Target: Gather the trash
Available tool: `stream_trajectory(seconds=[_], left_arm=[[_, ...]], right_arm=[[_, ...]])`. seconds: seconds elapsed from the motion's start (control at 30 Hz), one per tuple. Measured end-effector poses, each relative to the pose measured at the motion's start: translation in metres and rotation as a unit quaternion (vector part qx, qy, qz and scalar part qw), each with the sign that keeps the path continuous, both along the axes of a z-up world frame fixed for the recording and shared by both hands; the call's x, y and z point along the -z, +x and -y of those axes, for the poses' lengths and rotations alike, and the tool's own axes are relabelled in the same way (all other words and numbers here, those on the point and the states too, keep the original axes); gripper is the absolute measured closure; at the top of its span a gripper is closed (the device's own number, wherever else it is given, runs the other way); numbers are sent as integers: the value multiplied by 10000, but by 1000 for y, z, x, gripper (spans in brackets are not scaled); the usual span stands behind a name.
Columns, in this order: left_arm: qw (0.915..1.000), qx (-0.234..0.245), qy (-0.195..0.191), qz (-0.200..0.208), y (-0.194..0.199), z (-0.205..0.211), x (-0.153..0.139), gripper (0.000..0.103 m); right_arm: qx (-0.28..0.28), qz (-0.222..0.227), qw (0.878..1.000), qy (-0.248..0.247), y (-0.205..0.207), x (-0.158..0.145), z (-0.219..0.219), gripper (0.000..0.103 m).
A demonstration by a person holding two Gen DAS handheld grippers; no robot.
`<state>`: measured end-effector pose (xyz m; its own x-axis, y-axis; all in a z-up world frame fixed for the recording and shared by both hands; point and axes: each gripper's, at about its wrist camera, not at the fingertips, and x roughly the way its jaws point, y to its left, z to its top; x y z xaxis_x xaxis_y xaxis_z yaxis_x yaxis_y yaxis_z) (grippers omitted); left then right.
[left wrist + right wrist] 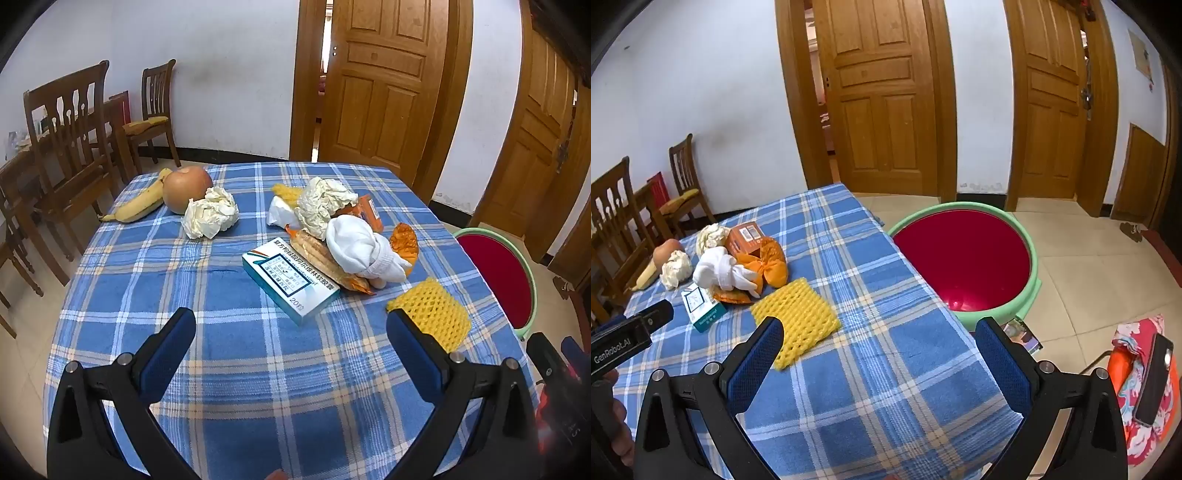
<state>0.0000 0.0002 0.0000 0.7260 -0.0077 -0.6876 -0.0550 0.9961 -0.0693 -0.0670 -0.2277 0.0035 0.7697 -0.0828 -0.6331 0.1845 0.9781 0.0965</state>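
Observation:
On the blue plaid tablecloth [221, 369] lies trash: a teal medicine box [290, 282], a snack wrapper [325, 262], a white cloth bundle [362, 249], crumpled paper balls [210, 212] [321, 203], an orange box [369, 210] and a yellow foam net [430, 312] [796, 319]. A red basin with a green rim [964, 258] sits beside the table's right edge. My left gripper [291, 332] is open and empty, above the cloth just short of the medicine box. My right gripper [879, 339] is open and empty, near the foam net.
A banana [138, 205] and an apple [186, 188] lie at the far left of the table. Wooden chairs [70, 133] stand to the left. Wooden doors [384, 81] are behind. A phone on patterned fabric [1152, 380] is at lower right.

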Motion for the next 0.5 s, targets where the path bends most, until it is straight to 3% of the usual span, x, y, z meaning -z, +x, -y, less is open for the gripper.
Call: stream_trajectory(seconds=[0.5], left_arm=[[10000, -16, 13, -6, 0, 4, 3, 2]], right_arm=[[-38, -6, 10000, 9, -1, -2, -1, 0]])
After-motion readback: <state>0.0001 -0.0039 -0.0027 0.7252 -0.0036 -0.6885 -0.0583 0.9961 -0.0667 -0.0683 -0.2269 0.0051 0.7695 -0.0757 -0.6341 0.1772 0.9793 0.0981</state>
